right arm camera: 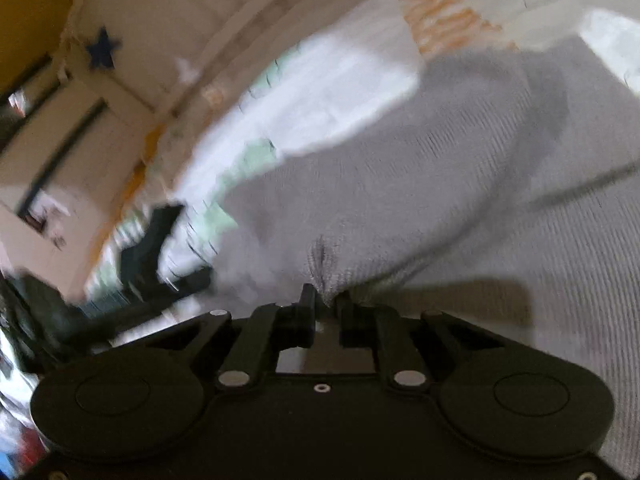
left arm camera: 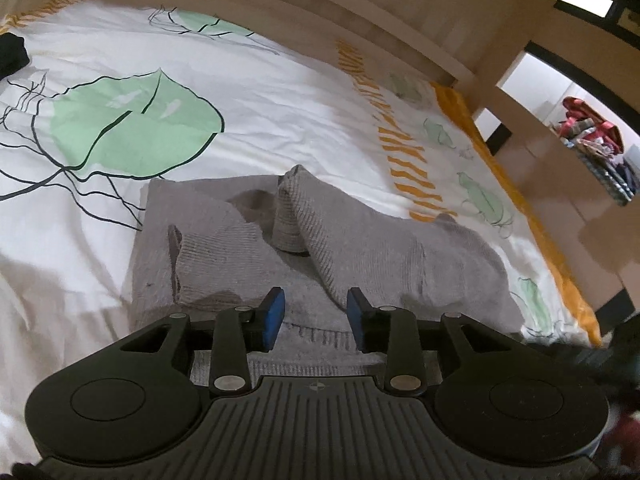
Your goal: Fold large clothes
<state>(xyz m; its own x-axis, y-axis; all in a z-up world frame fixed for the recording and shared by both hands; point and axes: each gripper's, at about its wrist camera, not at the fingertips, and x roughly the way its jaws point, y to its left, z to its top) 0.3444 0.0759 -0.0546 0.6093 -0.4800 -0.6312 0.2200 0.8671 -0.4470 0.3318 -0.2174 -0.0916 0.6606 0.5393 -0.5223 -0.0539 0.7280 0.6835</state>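
Starting with the left wrist view: we've got a grey knit sweater (left arm camera: 320, 248) lying on a bed covered by a white sheet (left arm camera: 280, 96) printed with big green leaves and orange zigzag bands. The sweater is partly folded, with both sleeves brought in over the body so they cross near the middle, and one ribbed cuff sticks up a bit. The left gripper (left arm camera: 316, 318) hovers just over the near hem of the sweater, its blue pads (left arm camera: 274, 316) standing apart with nothing between them, so we'd call it open and not holding any cloth. There's a dark bit of fabric (left arm camera: 12, 54) at the far left edge of the bed, and a pale wooden bed frame (left arm camera: 360, 12) runs along the far side. Off to the right we can see a shelf with a heap of colourful stuff (left arm camera: 592, 132).

Over in the right wrist view it's all pretty blurry. The right gripper (right arm camera: 326, 304) has its fingers drawn nearly together, and a bunched-up pinch of the same grey sweater (right arm camera: 440, 184) is clamped between them, cloth puckering right at the tips. The rest of the sweater spreads away to the right over the white sheet (right arm camera: 340, 100). A dark blue star (right arm camera: 103, 49) is stuck on the pale wall at upper left. Some dark object sits at the left, too smeared for us to tell what.
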